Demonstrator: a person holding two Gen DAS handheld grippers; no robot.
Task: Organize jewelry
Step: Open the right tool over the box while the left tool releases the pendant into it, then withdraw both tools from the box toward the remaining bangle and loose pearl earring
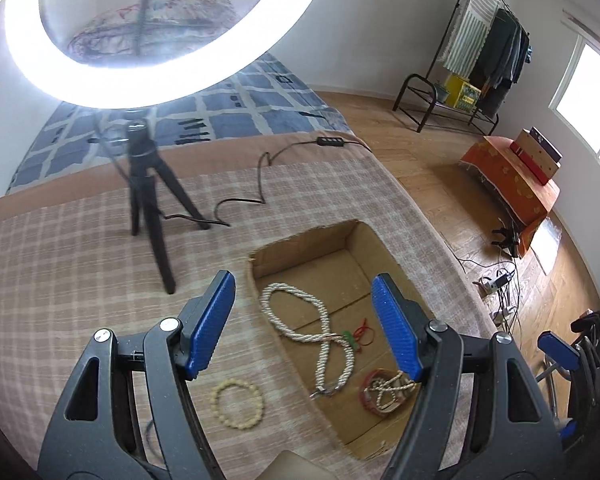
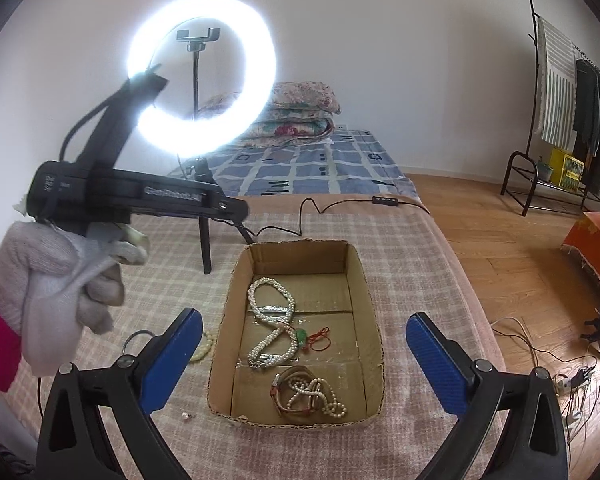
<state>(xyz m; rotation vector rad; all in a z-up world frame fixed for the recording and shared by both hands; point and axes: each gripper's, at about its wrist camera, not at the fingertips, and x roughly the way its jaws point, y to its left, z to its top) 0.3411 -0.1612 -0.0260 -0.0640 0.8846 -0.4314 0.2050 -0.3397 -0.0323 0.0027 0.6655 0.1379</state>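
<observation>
**Most jewelry boxed, a few pieces still on the bed**

Two views look down along handheld grippers at a checked bedspread (image 2: 420, 248). An open cardboard box (image 2: 364, 280) sits at the centre of the right wrist view. Inside it lie a long pearl necklace (image 2: 270, 312) looped in a figure eight, a small green charm on red cord (image 2: 312, 338), and, near the lower edge, a tangle of pearl strand and brown strap (image 2: 308, 396).

The left gripper (image 1: 304, 320) has its blue pads spread fairly wide with nothing between them. The right gripper (image 2: 304, 356) is spread to its widest, also empty. A gloved hand (image 2: 56, 288) holding the left tool shows at the left of the right wrist view.

Still outside the box, a cream bead bracelet (image 1: 238, 402) lies on the bedspread at the lower centre of the left wrist view. A thin ring-shaped piece (image 2: 138, 340) and a tiny pale object (image 2: 186, 416) sit to the box's left. The task looks largely done, with these pieces left to gather.
</observation>
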